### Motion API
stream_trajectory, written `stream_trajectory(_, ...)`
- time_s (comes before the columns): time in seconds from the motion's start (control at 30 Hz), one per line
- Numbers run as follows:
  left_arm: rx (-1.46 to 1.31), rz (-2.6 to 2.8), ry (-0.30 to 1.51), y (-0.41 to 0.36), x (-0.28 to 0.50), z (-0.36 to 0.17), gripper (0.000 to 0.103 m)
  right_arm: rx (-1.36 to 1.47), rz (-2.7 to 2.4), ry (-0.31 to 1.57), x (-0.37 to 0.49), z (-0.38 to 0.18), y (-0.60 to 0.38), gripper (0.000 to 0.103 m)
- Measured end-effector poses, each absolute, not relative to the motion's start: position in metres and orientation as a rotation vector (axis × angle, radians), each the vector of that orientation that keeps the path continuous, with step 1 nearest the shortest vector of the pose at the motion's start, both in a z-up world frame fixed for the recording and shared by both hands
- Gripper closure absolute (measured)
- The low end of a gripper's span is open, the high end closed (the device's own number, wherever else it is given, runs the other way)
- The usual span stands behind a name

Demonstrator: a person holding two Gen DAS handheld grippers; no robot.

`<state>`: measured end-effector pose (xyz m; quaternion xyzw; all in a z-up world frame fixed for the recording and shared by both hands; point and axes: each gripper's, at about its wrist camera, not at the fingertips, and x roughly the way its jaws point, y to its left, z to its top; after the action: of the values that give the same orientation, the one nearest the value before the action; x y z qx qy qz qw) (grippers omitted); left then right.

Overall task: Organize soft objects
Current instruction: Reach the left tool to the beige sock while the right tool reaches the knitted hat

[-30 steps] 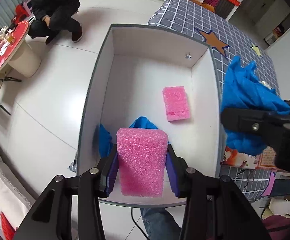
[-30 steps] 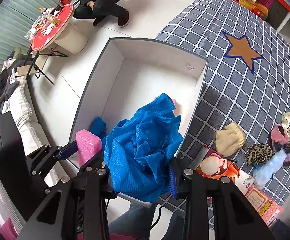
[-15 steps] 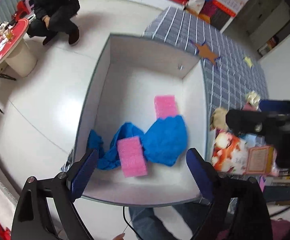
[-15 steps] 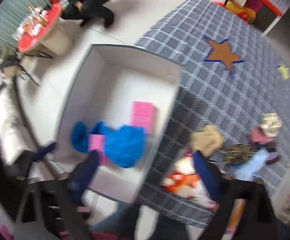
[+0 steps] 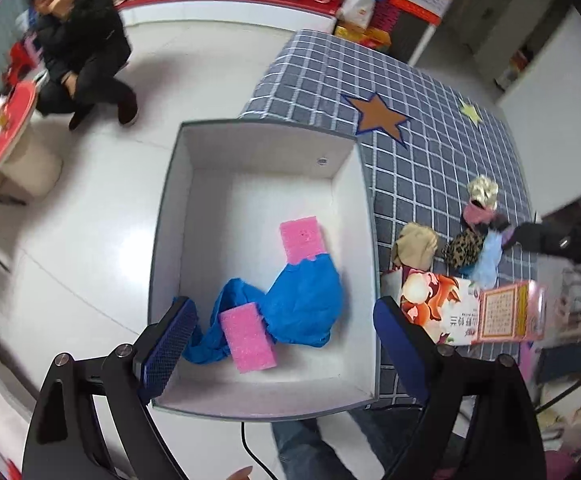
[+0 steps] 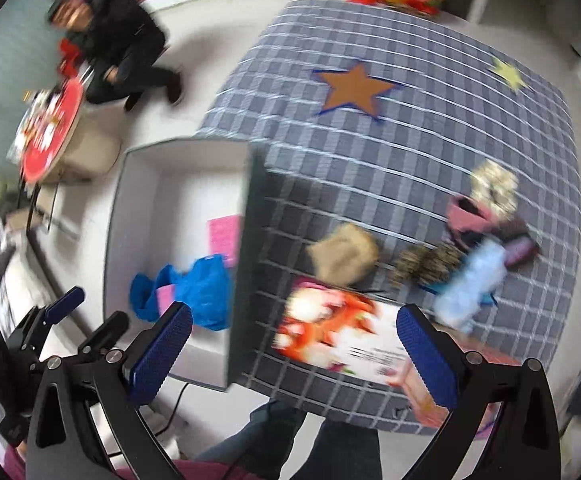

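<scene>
Your left gripper [image 5: 282, 344] hangs released over the box [image 5: 166, 216], above a pink sponge [image 5: 248, 336] on blue cloth [image 5: 306, 304]. Your right gripper [image 6: 294, 356] is released too, holding nothing.

Bright even indoor light; strong fisheye bending, dark corners; right wrist view motion-blurred, left sharper
</scene>
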<state>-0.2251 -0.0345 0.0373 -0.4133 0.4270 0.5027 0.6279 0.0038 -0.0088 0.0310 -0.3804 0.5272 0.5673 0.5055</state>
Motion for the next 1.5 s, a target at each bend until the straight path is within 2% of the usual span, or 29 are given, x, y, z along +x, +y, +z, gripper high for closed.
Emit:
stream_trajectory(0.23,-0.851,1.035,1.052,-0.016,-0.169,0.039,0.011,-0.673,1.118,1.411,0.123,0.027,-0.048,0.0)
stream_trajectory(0.4,-0.764,0.951,1.114,0.0,-0.114,0.037,0.011,-0.555,0.929,1.516,0.198,0.004,-0.085,0.0)
stream_trajectory(0.57,-0.689,0.84,1.251,0.02,-0.056,0.005,0.011,-0.503,0.824,1.597,0.24,-0.023,-0.112,0.0)
stream_trajectory(0.97,-0.601,0.625,1.591,0.048,0.006,-0.093,0.011,-0.526,0.79,1.671,0.276,-0.067,-0.102,0.0)
stream_trajectory(1.5,-0.751,0.63,1.702,0.053,0.002,-0.154,0.011,-0.797,0.859,1.518,0.284,-0.136,0.024,0.0)
